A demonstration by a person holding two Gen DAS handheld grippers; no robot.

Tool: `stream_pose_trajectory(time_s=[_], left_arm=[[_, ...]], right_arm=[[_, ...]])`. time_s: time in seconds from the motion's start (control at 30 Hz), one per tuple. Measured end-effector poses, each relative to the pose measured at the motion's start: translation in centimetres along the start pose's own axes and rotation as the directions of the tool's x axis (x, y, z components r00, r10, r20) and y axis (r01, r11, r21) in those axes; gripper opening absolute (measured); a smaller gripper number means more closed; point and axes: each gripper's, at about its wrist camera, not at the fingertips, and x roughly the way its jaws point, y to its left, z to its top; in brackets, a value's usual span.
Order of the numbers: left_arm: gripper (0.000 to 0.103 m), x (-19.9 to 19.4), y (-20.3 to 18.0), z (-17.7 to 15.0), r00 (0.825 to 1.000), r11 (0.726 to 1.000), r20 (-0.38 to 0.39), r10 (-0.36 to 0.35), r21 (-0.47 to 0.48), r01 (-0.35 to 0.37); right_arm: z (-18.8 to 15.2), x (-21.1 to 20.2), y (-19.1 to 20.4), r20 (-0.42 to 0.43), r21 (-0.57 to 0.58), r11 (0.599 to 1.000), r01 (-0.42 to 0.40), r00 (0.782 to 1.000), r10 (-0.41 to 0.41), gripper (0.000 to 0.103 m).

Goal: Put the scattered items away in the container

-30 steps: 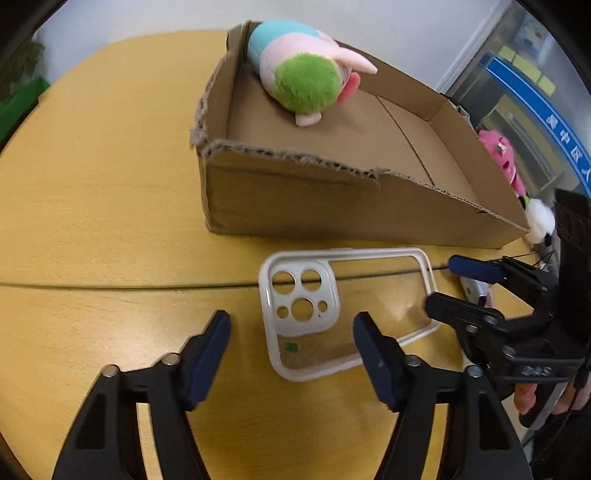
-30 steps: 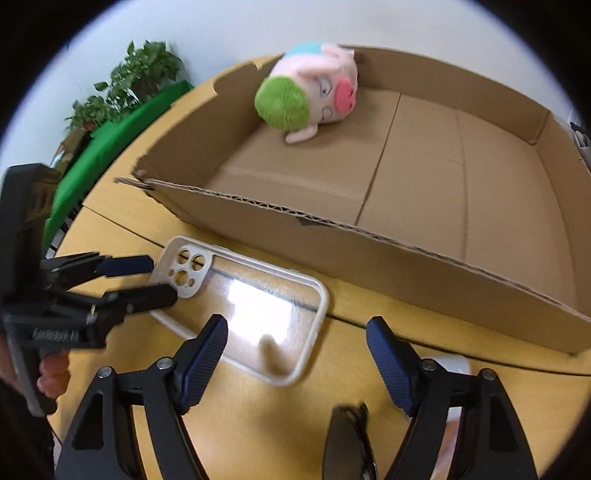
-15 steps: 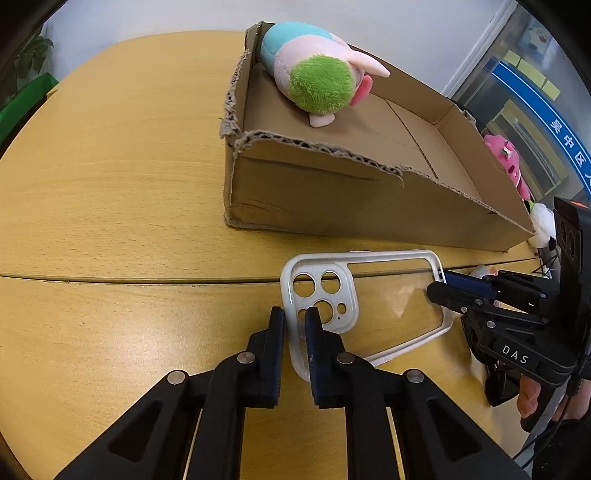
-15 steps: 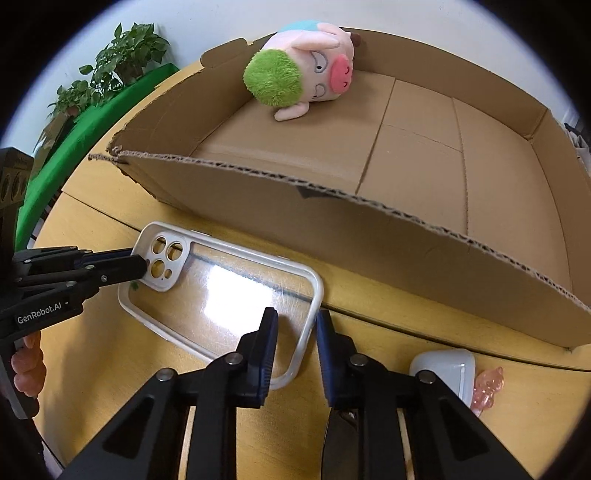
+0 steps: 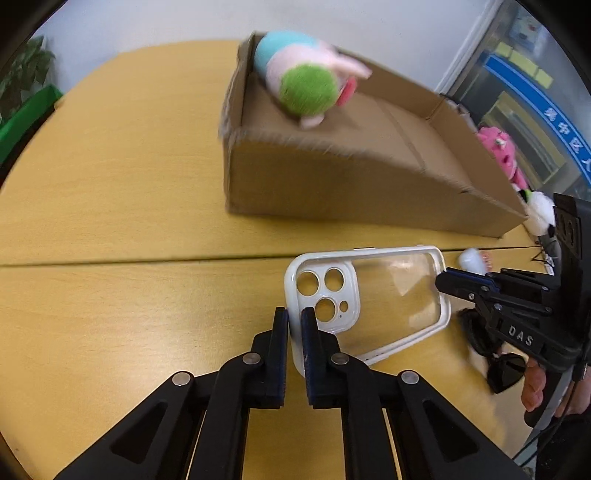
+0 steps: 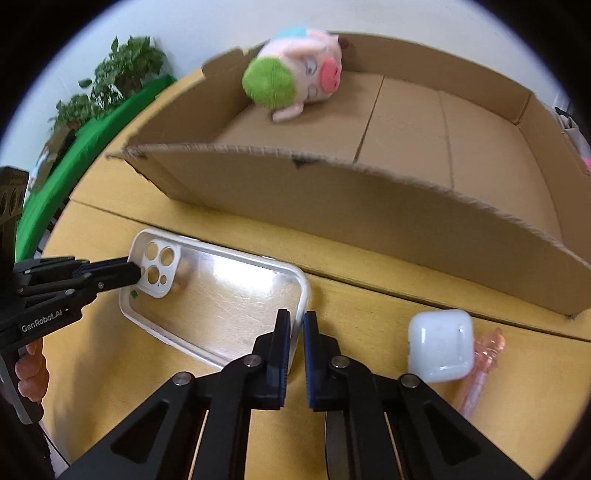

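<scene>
Item: clear plastic phone case with white rim [image 5: 369,295], just before the open cardboard box [image 5: 332,184]. My left gripper [image 5: 294,325] and right gripper [image 6: 295,328] pinch opposite ends. Risk: uneven lift twists it loose.

A round wooden table [image 5: 110,184] with a light yellowish grain fills most of both views; a dark seam [image 5: 147,261] runs straight across its top. Past the table's far edge stands a leafy potted plant [image 6: 122,74] against a pale wall [image 6: 221,26], and beside the plant a bright green panel [image 6: 74,147] slopes along the table's rim. The same greenery [image 5: 22,81] shows at the left edge of the left wrist view. At the upper right of that view a blue sign [image 5: 539,107] with white characters, too blurred to read, runs over glazed doors [image 5: 517,122].
</scene>
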Motion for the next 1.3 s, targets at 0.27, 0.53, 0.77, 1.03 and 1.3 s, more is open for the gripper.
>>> stream_pose_trajectory(time_s=[0.27, 0.53, 0.77, 1.03, 1.3], left_arm=[[0.006, -14.2, -5.8, 8.3, 0.957, 0.992, 0.287, -0.031, 0.127, -0.006], [0.006, -24.0, -13.3, 21.2, 0.895, 0.966, 0.439, -0.082, 0.257, -0.038], [0.006, -20.8, -15.8, 30.8, 0.928, 0.959, 0.369, -0.053, 0.278, -0.056], [0.007, -9.2, -16.1, 37.6, 0.971, 0.969, 0.238, 0.017, 0.234, -0.075], [0.007, 5.0, -13.1, 38.4, 0.997, 0.975, 0.048, 0.064, 0.210, -0.073]], right_arm=[[5.9, -16.7, 0.7, 0.340, -0.073, 0.997, 0.018, 0.940, 0.008, 0.006], [15.9, -30.4, -2.6, 0.468, -0.069, 0.993, 0.099, 0.882, -0.055, 0.006], [23.6, -30.4, -8.1, 0.391, -0.007, 0.989, 0.144, 0.911, -0.130, 0.006], [30.4, -21.3, -14.5, 0.237, 0.027, 0.978, 0.209, 0.949, -0.209, 0.005], [31.3, -7.7, -19.5, 0.075, 0.046, 0.982, 0.181, 0.980, -0.184, 0.005]])
